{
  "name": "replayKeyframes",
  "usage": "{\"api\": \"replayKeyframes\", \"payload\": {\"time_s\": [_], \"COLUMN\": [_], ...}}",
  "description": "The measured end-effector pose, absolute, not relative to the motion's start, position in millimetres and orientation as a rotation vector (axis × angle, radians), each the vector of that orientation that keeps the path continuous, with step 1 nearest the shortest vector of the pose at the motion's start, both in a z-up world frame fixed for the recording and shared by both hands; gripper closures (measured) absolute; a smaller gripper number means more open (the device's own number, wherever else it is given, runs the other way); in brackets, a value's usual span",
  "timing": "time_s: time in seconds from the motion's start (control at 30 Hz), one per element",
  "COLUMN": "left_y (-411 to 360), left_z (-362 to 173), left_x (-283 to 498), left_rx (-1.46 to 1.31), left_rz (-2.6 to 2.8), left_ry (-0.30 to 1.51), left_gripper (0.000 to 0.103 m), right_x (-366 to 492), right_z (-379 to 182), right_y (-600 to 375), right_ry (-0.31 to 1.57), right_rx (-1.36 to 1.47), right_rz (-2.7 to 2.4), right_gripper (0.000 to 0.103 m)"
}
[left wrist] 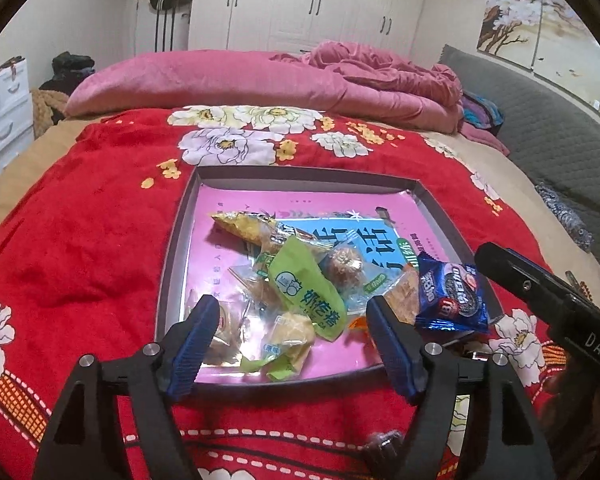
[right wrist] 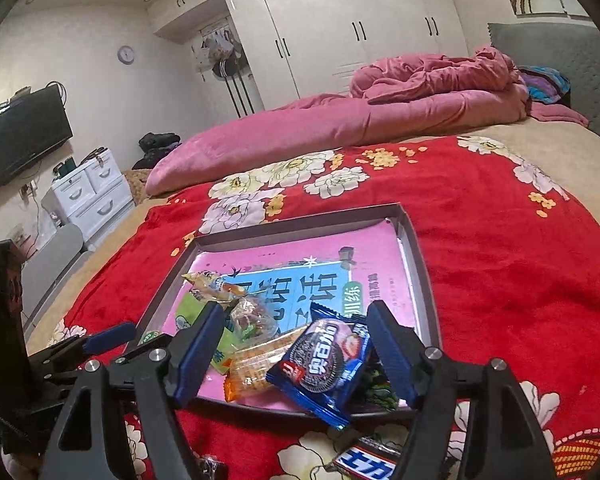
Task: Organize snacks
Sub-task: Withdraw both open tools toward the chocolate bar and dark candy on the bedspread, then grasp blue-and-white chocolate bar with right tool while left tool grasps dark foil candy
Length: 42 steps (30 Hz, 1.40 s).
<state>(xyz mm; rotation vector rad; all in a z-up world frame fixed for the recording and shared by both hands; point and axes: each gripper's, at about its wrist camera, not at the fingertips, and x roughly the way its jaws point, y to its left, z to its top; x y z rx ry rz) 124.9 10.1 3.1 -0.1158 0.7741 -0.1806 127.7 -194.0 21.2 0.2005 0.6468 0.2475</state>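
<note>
Snacks piled in the near half of a shallow tray [left wrist: 180, 232] on the bed's red floral blanket [left wrist: 80, 220], both hand-held grippers empty above them.

The left hand-held gripper [left wrist: 288, 340] and right hand-held gripper [right wrist: 296, 354] stand wide apart, holding nothing. The blue cookie packet [right wrist: 324, 360] hangs over the tray's near right rim; the green wrapper [left wrist: 306, 288] lies mid-pile; a candy bar [right wrist: 366, 466] sits outside on the blanket. These look light, crinkly and slippery with crushable contents: better pinched at a sealed end.

Black hand-held gripper [left wrist: 288, 344], blue ribbed pads [left wrist: 192, 344], silver screws.
</note>
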Motion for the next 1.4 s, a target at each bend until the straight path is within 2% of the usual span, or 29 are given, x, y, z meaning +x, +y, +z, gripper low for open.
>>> {"api": "replayKeyframes", "payload": {"time_s": [0.47, 0.93, 1.4], "left_y": [4.9, 5.0, -32.4], "left_z": [12.3, 3.4, -20.2], "left_x": [102.9, 90.5, 68.7], "left_rx": [-0.102, -0.168, -0.062], "left_rz": [-0.200, -0.247, -0.324], "left_ry": [0.764, 0.848, 0.997], "left_gripper": [0.025, 0.025, 0.025], "right_x": [105.3, 90.6, 98.3], "right_z": [29.4, 22.8, -10.1], "right_y": [-218.2, -228.2, -239.5], "right_ry": [0.635, 0.695, 0.910], "right_rx": [0.232, 0.255, 0.141], "right_rz": [0.202, 0.160, 0.172], "right_gripper": [0.026, 0.026, 0.026]}}
